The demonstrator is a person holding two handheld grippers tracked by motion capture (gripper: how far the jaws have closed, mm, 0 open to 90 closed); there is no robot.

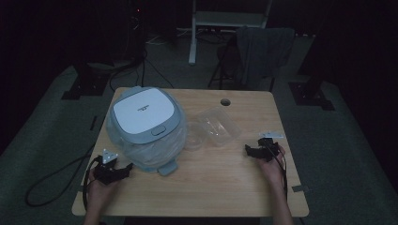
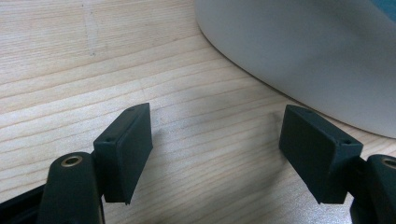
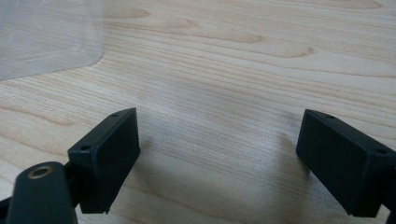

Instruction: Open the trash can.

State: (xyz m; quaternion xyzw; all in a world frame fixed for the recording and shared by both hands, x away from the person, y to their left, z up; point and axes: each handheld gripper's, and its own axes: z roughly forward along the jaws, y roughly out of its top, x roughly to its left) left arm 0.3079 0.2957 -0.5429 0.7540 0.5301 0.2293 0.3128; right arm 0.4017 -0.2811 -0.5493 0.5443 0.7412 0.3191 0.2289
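Your left gripper (image 1: 123, 171) and right gripper (image 1: 250, 151) both rest on the pale wooden table (image 1: 220, 183) with jaws spread wide and empty. Nothing looks started: the blue-and-white lidded bin lined with a plastic bag (image 1: 144, 126) sits just beyond your left gripper, the clear plastic containers (image 1: 213, 127) near your right one, both untouched.

wooden table (image 1: 220, 183) | on it: lidded bin (image 1: 143, 126), clear plastic tray (image 1: 218, 126), clear cup (image 1: 193, 137)

In the left gripper view, the bin (image 2: 303, 56) runs off the top and right edges. The clear container (image 3: 46, 37) is cropped at the right gripper view's top-left corner. The bin lid's lettering (image 1: 142, 108) is illegible.
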